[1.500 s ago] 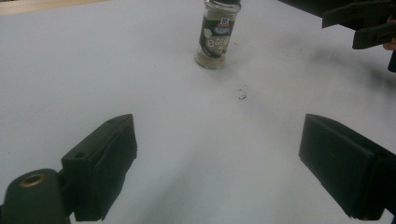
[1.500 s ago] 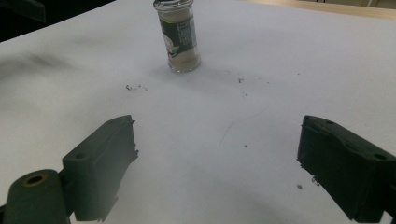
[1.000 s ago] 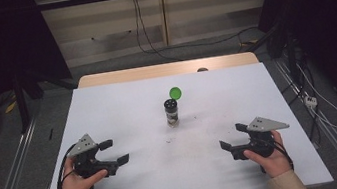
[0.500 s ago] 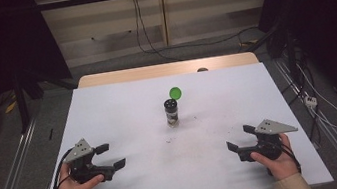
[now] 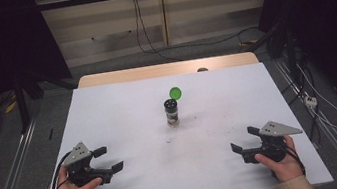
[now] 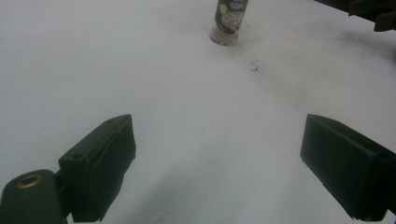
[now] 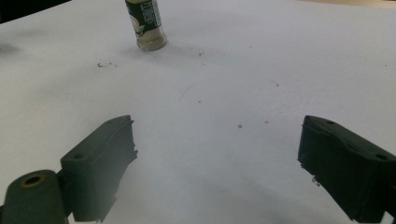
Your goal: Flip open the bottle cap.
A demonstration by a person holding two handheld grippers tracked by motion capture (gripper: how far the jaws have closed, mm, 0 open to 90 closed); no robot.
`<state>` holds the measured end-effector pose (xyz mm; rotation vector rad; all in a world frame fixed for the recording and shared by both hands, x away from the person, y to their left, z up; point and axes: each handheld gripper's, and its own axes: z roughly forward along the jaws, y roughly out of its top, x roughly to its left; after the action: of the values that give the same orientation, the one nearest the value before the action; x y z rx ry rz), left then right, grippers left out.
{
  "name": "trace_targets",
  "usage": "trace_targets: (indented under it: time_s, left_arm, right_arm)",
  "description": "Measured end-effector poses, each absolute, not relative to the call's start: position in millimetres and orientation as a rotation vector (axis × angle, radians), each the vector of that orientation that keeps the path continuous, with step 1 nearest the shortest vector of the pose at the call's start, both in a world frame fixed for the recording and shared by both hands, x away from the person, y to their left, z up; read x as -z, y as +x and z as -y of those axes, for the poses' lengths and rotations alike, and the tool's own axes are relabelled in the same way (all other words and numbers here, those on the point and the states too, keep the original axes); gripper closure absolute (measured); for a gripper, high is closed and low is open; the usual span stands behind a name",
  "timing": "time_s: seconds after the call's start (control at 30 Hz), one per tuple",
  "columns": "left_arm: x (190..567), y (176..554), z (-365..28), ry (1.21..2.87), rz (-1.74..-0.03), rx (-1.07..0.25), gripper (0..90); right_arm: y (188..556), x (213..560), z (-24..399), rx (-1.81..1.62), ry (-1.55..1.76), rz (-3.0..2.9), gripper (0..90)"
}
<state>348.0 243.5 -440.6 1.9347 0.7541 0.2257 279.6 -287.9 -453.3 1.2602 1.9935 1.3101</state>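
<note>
A small spice jar (image 5: 172, 112) stands upright mid-table, its black perforated top bare and its green flip lid (image 5: 175, 93) swung open behind it. The jar's lower part (image 6: 228, 22) appears far ahead in the left gripper view, and again as the jar (image 7: 147, 25) in the right gripper view. My left gripper (image 5: 108, 159) rests open near the front left of the white table (image 5: 123, 106), nothing between its jaws. My right gripper (image 5: 245, 139) rests open near the front right, also empty. Both point inward toward the jar, well short of it.
A few dark specks (image 5: 170, 138) lie on the white table in front of the jar. A wooden edge (image 5: 103, 79) runs along the table's far side. Cables (image 5: 320, 107) trail over the floor to the right.
Both hands have drawn back toward the table's front edge and slightly outward. The jaws stay open; the jar has not moved.
</note>
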Motion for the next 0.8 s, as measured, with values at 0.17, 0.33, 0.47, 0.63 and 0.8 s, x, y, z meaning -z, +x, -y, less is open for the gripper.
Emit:
trace_targets:
  time_s: [0.17,0.33,0.47,0.63,0.8]
  left_arm:
    - [440.0,346.8,-245.1,1.921,-0.756,-0.225,10.1]
    - [440.0,345.3,-248.2,1.924,-0.747,-0.228,10.1]
    - [440.0,345.0,-250.0,1.909,-0.759,-0.225,9.4]
    - [439.8,344.6,-250.2,1.921,-0.757,-0.238,9.1]
    - [442.2,345.8,-246.2,1.933,-0.755,-0.234,8.4]
  right_arm:
    - [278.8,453.0,289.7,-1.308,1.26,-1.993,10.5]
    - [276.6,454.2,293.0,-1.299,1.271,-1.991,10.4]
    - [276.3,454.5,295.5,-1.292,1.281,-1.982,10.3]
    - [276.1,453.6,296.5,-1.282,1.282,-1.979,10.1]
    - [276.5,453.6,295.7,-1.274,1.278,-1.986,10.0]
